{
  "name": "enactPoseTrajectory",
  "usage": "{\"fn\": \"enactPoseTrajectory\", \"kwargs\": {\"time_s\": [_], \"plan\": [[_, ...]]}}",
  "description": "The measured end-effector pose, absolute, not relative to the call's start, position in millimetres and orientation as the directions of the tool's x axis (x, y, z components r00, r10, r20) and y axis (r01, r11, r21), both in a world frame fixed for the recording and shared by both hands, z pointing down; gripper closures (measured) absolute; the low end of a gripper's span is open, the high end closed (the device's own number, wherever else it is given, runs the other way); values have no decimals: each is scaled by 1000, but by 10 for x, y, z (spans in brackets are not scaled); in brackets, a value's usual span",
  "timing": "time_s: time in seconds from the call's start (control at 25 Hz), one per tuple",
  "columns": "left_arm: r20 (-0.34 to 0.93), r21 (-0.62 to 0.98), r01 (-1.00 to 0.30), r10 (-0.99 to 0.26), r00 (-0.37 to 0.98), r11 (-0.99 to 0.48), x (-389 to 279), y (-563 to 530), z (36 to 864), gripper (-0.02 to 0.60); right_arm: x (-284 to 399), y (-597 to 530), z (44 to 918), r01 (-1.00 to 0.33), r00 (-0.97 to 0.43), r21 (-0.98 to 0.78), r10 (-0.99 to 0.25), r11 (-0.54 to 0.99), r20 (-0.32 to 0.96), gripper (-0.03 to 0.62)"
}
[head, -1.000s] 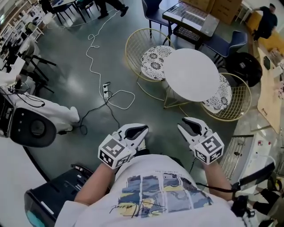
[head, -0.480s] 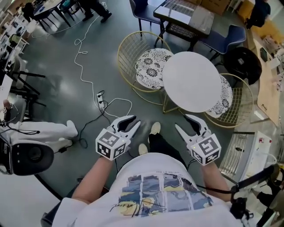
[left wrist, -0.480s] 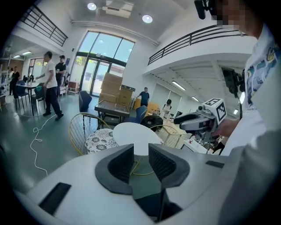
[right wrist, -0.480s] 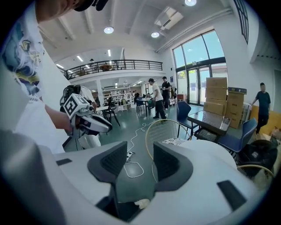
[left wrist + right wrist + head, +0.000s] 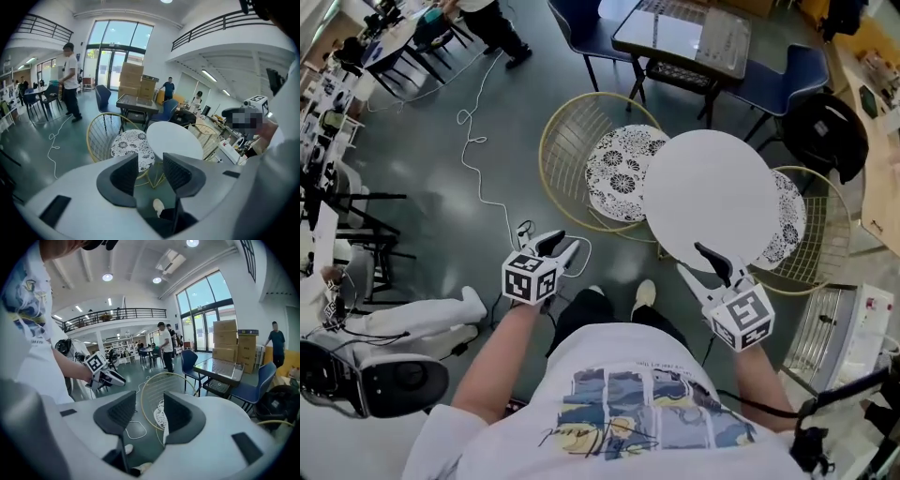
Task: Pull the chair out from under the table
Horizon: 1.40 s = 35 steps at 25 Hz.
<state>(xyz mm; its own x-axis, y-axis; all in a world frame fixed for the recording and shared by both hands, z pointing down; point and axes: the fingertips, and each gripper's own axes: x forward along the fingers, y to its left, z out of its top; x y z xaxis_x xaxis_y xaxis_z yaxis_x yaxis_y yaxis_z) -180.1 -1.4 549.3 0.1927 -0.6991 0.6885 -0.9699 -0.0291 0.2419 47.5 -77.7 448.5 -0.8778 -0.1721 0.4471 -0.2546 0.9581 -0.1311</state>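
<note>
Grey floor — white table at 12, wire chair tucked at 11.
Left gripper, right gripper — jaws opening, empty; cable at 10.

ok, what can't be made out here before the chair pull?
Head view: right chair, seat mostly under the tabletop.
Head view: table legs, largely hidden by the tabletop.
Head view: left chair, seat edge tucked under the tabletop.
Head view: standing person, cut off by the top edge.

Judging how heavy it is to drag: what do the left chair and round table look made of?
Chair frame: thin gold wire bars, likely coated metal, see-through. Seat pad: black-and-white floral print, probably fabric. Table top: smooth matte white, no grain; painted wood or metal, can't tell.
</note>
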Motion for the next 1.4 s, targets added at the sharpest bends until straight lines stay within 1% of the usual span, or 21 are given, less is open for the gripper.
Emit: {"fn": "enactPoseTrajectory", "kwargs": {"time_s": [0.16,0.36,0.48,0.6,0.8,1.0,1.12,1.28,1.36,1.4], "plan": [[761,201,-979,-632,147,15,-2357,-322,5799,431,439,-977,4529,-315,-875,-195,-205,929,440,425],[810,145,-989,-577,109,16,-3098,-776,6192,431,279,-1209,4536,-419,-834,-164,-307,893,458,425],[825,156,-988,-552,121,15,-3508,-1073,6425,430,98,-1364,4584,-490,-794,-147,-370,859,483,425],[833,156,-987,-535,144,-22,-3888,-1434,6645,426,-201,-1447,4566,-556,-764,-160,-426,816,486,425],[828,204,-977,-519,210,-68,-4398,-2008,6946,419,-746,-1446,4587,-621,-715,-164,-468,767,519,425],[837,278,-958,-470,279,-74,-4582,-2458,7339,403,-967,-1416,4615,-704,-647,-161,-530,692,548,425],[832,346,-936,-439,340,-70,-4537,-2674,7575,403,-937,-1421,4648,-747,-597,-141,-563,649,572,425],[824,437,-897,-368,432,-74,-4367,-2875,7816,403,-780,-1442,4613,-810,-516,-112,-608,576,603,425],[830,456,-888,-328,451,-67,-4323,-2909,7914,407,-723,-1413,4551,-832,-481,-96,-626,546,614,425],[838,454,-889,-313,448,-56,-4314,-2920,7951,429,-690,-1401,4514,-843,-463,-84,-635,532,618,425]]}}
